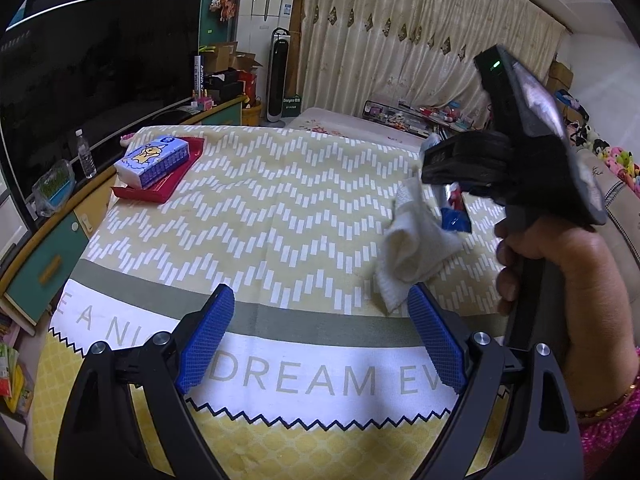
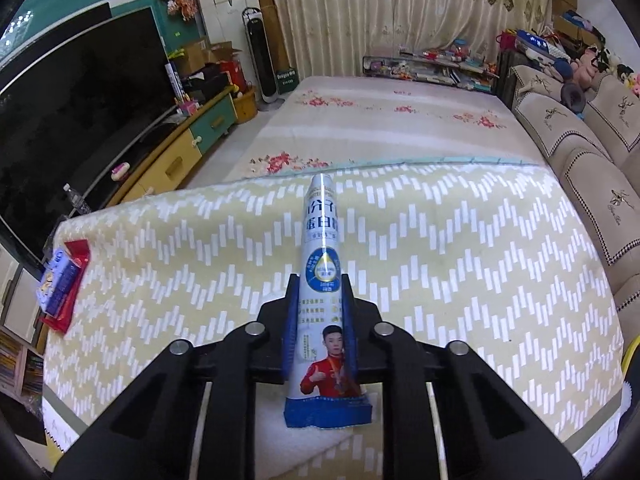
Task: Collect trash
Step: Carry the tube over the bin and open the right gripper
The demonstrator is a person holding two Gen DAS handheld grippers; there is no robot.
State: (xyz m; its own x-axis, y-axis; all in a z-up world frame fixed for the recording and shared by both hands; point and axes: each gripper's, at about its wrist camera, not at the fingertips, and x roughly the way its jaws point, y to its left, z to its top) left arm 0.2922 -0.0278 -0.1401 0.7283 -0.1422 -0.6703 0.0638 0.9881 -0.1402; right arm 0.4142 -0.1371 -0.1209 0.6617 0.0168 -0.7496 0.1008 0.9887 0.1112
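A long white and blue packet [image 2: 322, 280] with a printed figure in red sticks out forward between the blue pads of my right gripper [image 2: 322, 282], which is shut on its lower half. In the left wrist view the same packet [image 1: 455, 210] hangs under that gripper, held in a person's hand [image 1: 560, 272]. Just below it, a crumpled white tissue [image 1: 416, 252] lies on the yellow chevron tablecloth [image 1: 260, 208]. My left gripper [image 1: 320, 304] hovers over the cloth's near edge, open, with nothing between its pads; its right pad [image 1: 434, 340] is close to the tissue's lower corner.
A blue tissue pack [image 1: 154, 158] rests on a red tray [image 1: 160, 192] at the table's far left corner. A dark TV [image 1: 100, 80] and a water bottle [image 1: 85, 154] stand on the cabinet to the left. A beige sofa [image 2: 580, 168] lines the right side.
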